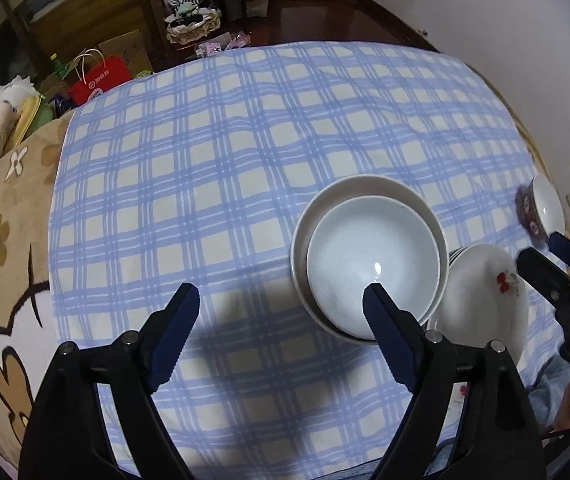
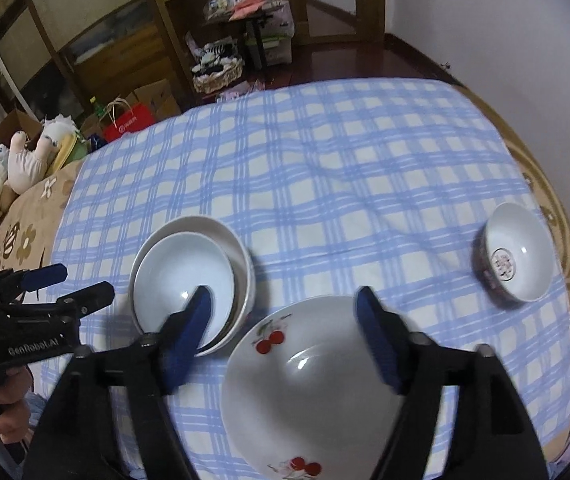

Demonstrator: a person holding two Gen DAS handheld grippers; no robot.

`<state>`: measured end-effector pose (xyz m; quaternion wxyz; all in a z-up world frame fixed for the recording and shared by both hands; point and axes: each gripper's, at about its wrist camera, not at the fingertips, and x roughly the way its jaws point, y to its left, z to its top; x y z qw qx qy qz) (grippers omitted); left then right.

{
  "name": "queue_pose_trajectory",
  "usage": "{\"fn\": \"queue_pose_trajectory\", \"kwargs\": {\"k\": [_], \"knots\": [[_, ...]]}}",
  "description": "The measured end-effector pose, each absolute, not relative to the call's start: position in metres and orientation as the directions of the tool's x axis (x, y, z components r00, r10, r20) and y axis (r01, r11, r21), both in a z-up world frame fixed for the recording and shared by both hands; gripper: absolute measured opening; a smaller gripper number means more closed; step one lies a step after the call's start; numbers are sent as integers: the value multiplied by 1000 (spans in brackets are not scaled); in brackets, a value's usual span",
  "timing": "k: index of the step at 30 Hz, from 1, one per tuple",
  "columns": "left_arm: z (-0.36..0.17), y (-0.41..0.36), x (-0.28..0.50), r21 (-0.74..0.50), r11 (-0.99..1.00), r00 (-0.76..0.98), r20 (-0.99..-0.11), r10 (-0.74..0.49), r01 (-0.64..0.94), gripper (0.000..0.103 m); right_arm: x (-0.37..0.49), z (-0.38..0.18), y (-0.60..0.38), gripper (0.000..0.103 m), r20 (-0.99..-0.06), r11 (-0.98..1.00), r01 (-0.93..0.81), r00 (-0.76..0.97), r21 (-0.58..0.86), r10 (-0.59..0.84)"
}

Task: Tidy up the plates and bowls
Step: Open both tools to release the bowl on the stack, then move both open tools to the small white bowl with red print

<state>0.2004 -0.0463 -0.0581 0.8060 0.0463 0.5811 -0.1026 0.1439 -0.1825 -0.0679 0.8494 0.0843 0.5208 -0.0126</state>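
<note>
Both tongs, L [image 1: 281,292] & R [image 2: 283,294], released (nothing gripped) above nested bowls [image 1: 373,256], cherry plate [image 2: 309,392].

A bed [image 2: 557,216], seemingly, under a checked cloth [image 2: 325,168] bearing nested bowls [image 2: 189,280], plate [image 2: 309,384], patterned bowl [image 2: 515,258].

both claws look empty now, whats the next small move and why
Probably swing the right claw toward the small patterned bowl: it sits alone at the cloth's right edge, while the white bowls are nested and the cherry plate lies beside them.
</note>
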Motion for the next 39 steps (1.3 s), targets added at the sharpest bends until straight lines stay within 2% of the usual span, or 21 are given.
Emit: {"fn": "queue_pose_trajectory", "kwargs": {"k": [1,6,11,13,19,27,30,35,39], "knots": [[-56,-46,200,-43,975,309,-945,-111,218,83,141,-63,-186,95,-878,985,116,477,124,54],[-43,-55,197,-22,969,354,-928,-112,246,83,132,-48,-205,97,-860,983,127,509,129,47],[-19,-73,189,-45,955,416,-894,-169,292,85,121,-29,-226,97,-841,989,124,541,75,-4],[-9,-81,187,-52,952,442,-877,-188,301,89,116,-22,-236,97,-827,989,139,562,55,-33],[16,-105,188,-131,936,488,-825,-285,326,89,103,-4,-274,97,-787,976,217,606,31,-110],[33,-163,193,-100,916,501,-811,-302,390,89,87,11,-331,97,-745,938,334,647,88,-161],[37,-185,195,-81,902,519,-794,-316,425,89,83,12,-355,97,-739,912,380,657,153,-149],[34,-225,195,12,857,521,-799,-301,514,89,78,5,-383,97,-751,877,443,640,188,-162],[25,-255,198,-14,836,485,-809,-331,548,89,79,-3,-396,97,-760,866,468,624,175,-183]]}}
